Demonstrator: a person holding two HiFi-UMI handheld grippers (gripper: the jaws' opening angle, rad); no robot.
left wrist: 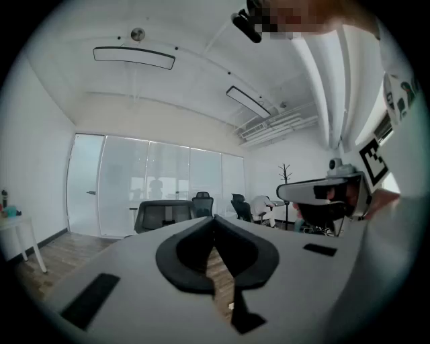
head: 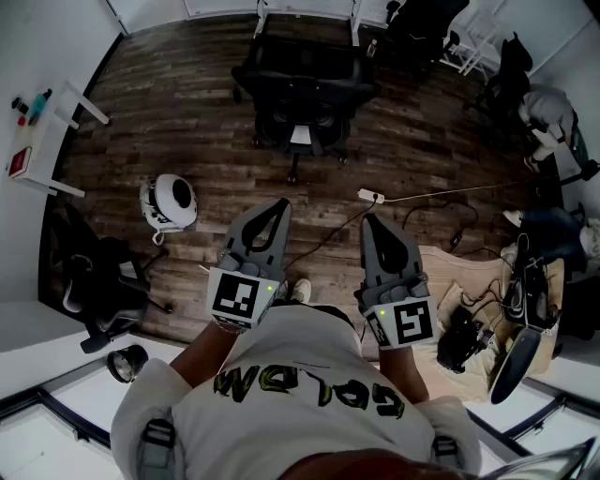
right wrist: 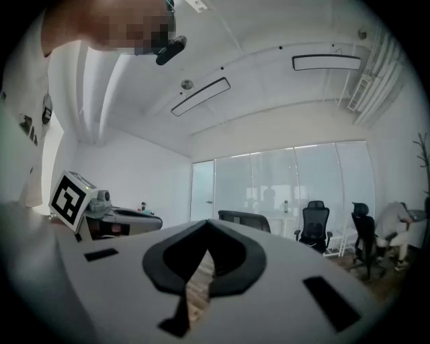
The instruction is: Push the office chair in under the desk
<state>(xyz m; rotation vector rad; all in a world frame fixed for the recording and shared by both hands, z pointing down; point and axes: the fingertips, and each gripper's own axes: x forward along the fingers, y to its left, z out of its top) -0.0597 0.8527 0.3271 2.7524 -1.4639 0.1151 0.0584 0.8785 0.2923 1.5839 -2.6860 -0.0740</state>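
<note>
A black office chair (head: pixel 305 94) stands on the wood floor well ahead of me, its back toward me, just in front of a white desk (head: pixel 309 9) at the far edge. It also shows in the left gripper view as the chair (left wrist: pixel 161 215) and in the right gripper view as the chair (right wrist: pixel 245 220). My left gripper (head: pixel 278 206) and right gripper (head: pixel 371 221) are held side by side close to my body, both pointing at the chair and far short of it. Each one is shut with nothing between its jaws, as the left gripper (left wrist: pixel 213 222) and right gripper (right wrist: pixel 205 225) show.
A white helmet-like object (head: pixel 170 202) lies on the floor to the left. A power strip (head: pixel 370 196) with cables lies ahead to the right. Another black chair (head: pixel 94 281) stands near left, a white table (head: pixel 42 141) further left, and cardboard with gear (head: pixel 478 319) at right.
</note>
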